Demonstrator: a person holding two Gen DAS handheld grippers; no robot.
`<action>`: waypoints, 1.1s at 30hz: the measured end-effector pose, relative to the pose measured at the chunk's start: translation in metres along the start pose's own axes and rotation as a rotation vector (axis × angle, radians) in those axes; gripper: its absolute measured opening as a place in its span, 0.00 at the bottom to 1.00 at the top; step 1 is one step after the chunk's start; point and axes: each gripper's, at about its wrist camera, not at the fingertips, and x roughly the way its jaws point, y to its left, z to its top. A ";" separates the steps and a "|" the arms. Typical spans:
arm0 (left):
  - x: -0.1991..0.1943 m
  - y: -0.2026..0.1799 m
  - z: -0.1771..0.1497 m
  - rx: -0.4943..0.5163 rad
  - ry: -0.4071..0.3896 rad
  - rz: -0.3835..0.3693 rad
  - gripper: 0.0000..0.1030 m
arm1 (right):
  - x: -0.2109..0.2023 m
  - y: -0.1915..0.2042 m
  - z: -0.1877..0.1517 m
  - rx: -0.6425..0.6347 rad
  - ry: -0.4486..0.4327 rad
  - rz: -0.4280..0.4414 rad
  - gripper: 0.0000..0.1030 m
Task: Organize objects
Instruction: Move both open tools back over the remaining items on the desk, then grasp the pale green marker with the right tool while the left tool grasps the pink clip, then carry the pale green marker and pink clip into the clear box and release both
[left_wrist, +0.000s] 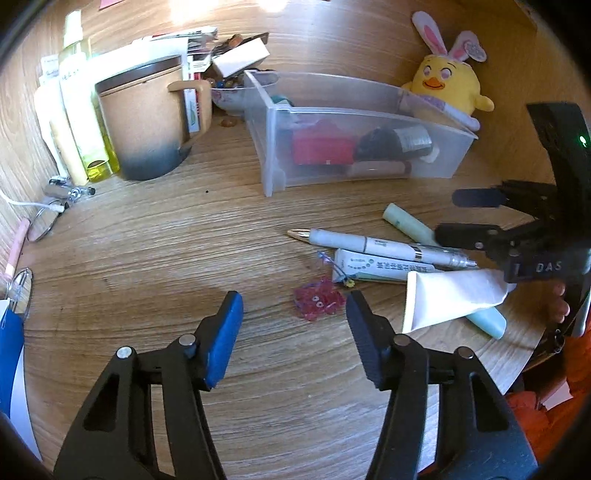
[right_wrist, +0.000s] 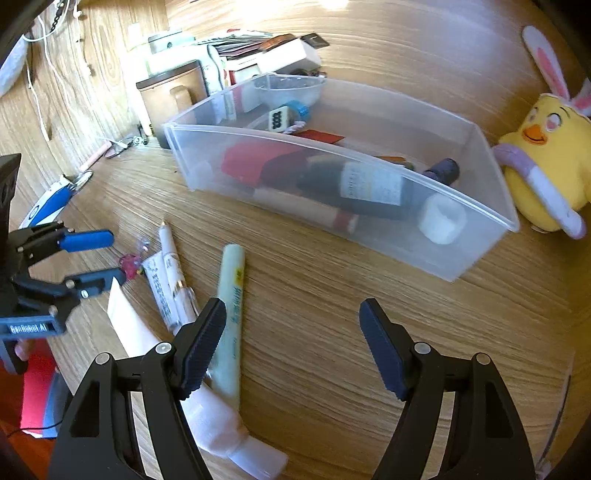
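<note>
Nearby, plush chick beside clear bin, mug opposite.

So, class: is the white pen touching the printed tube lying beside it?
Touching. In the left wrist view the white pen lies right against the printed tube, with no wood showing between them.

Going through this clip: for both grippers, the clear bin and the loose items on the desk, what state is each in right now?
left gripper: open, empty.
right gripper: open, empty.
clear plastic bin: lidless, holds items.
dark bottle: lying in the bin.
pen: lying on the desk.
white tube: lying, resting over others.
pale green stick: lying flat.
mug: upright, lidded.
</note>
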 end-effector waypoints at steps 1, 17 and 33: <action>0.000 -0.002 0.000 0.007 -0.003 0.005 0.52 | 0.002 0.002 0.002 -0.003 0.004 0.006 0.70; 0.007 -0.010 0.002 0.035 -0.059 0.065 0.23 | 0.020 0.024 0.003 -0.081 0.001 0.001 0.34; -0.020 -0.005 0.022 -0.001 -0.148 0.063 0.23 | 0.003 -0.003 0.005 0.033 -0.073 -0.001 0.14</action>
